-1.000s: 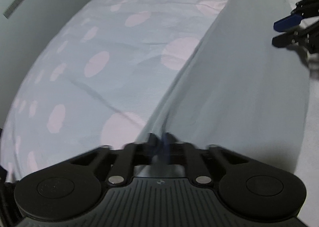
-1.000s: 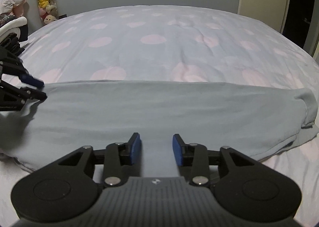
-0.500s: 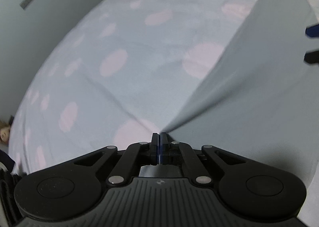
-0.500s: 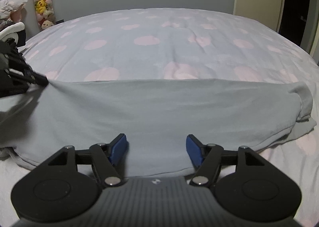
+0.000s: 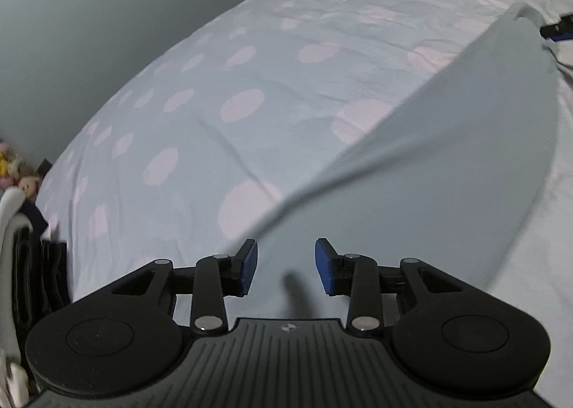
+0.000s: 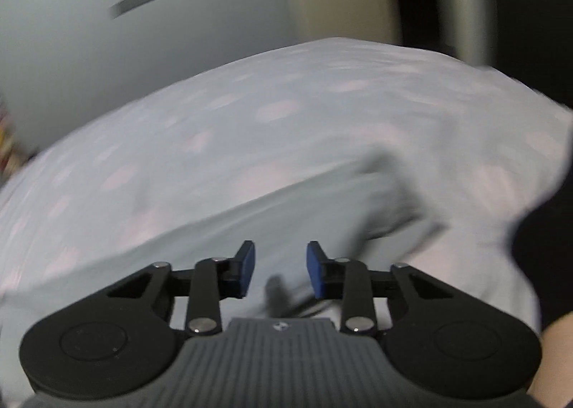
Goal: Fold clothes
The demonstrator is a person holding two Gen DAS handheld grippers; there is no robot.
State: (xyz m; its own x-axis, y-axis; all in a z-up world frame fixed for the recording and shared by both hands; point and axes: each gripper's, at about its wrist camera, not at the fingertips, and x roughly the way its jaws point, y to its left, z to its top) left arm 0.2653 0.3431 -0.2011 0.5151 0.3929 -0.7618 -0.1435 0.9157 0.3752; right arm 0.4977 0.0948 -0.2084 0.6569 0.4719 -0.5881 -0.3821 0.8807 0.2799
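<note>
Left hand-held gripper (image 5: 284, 266) found released, gaping, empty; right hand-held gripper (image 6: 280, 273) likewise. Garment (image 5: 447, 164) dropped on bed (image 5: 215, 86); fold laid.

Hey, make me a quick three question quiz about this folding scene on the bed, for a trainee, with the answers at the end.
1. True or false: the left gripper is clamped on the grey garment.
2. What pattern does the bedspread show? A) stripes B) pink dots C) checks
3. Fill in: in the right wrist view, the right gripper has its blue pads ____ with the garment below them.

Key
1. False; its pads stand apart with nothing between them.
2. B
3. apart
</note>
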